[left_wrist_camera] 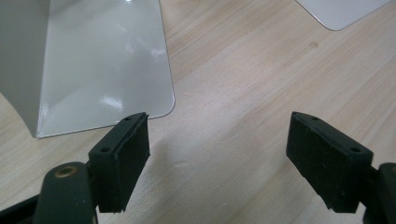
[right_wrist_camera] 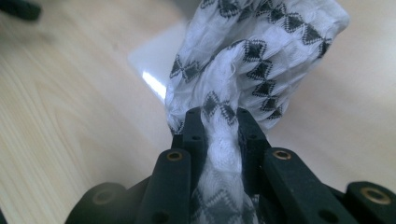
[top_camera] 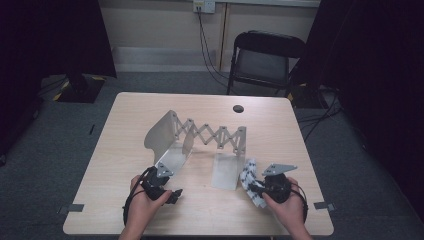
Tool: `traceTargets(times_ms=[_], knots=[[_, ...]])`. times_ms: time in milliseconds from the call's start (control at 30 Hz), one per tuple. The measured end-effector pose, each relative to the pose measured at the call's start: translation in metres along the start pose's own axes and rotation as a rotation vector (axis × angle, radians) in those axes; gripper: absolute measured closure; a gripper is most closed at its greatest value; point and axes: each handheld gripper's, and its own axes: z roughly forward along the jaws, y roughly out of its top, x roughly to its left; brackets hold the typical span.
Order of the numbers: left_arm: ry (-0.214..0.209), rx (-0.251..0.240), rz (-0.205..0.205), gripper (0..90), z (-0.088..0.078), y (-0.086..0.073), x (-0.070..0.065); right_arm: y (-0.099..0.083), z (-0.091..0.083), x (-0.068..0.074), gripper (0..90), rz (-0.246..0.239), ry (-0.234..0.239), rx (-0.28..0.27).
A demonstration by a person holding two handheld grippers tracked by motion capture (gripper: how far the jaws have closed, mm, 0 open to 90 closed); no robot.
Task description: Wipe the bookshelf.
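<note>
Two handheld grippers work near the bottom edge of a pale wooden table (top_camera: 125,150). At lower right of the high view, the right gripper (top_camera: 256,189) is clenched on a white cloth with black diamond pattern (top_camera: 250,180); in the right gripper view the right gripper's (right_wrist_camera: 219,128) jaws pinch a bunched fold of the cloth (right_wrist_camera: 252,60), which billows up toward the top of that frame and also trails down between the jaw arms. In the high view the cloth lies on the table just beside the right foot plate (top_camera: 227,171) of an expanding metal rack (top_camera: 210,136), apparently touching its edge, and reaches up and left from the jaws.

At lower left of the high view, the left gripper (top_camera: 175,195) is released and holds nothing. In the left gripper view its jaws stand wide apart over bare wood, the left pad (left_wrist_camera: 122,158) just below the rounded corner of the rack's left foot plate (left_wrist_camera: 102,70); whether pad and plate touch cannot be told. A corner of the other plate shows at upper right of that frame.

The rack's scissor lattice spans the middle of the table between the two upright end plates. A round cable hole (top_camera: 238,108) sits near the table's far edge. Beyond it, at upper right, stands a black folding chair (top_camera: 265,60), with cables (top_camera: 207,45) dropping from a wall socket.
</note>
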Motion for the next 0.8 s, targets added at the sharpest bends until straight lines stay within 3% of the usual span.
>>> traceTargets(times_ms=[233,367,467,800], knots=[[-0.005,0.003,0.002,21.5,0.002,0.0,-0.001,0.055,-0.048,-0.01,78.1,-0.017,-0.032,-0.147],[-0.009,0.014,0.006,21.5,0.003,0.0,-0.001,0.071,-0.047,-0.011,78.1,-0.04,-0.053,-0.129],[-0.007,0.01,0.001,21.5,0.003,-0.001,0.0,0.065,-0.031,-0.012,78.0,-0.046,-0.053,-0.083],[-0.002,0.007,0.0,21.7,0.003,-0.001,0.001,0.017,0.022,-0.011,77.9,0.012,-0.009,0.031]])
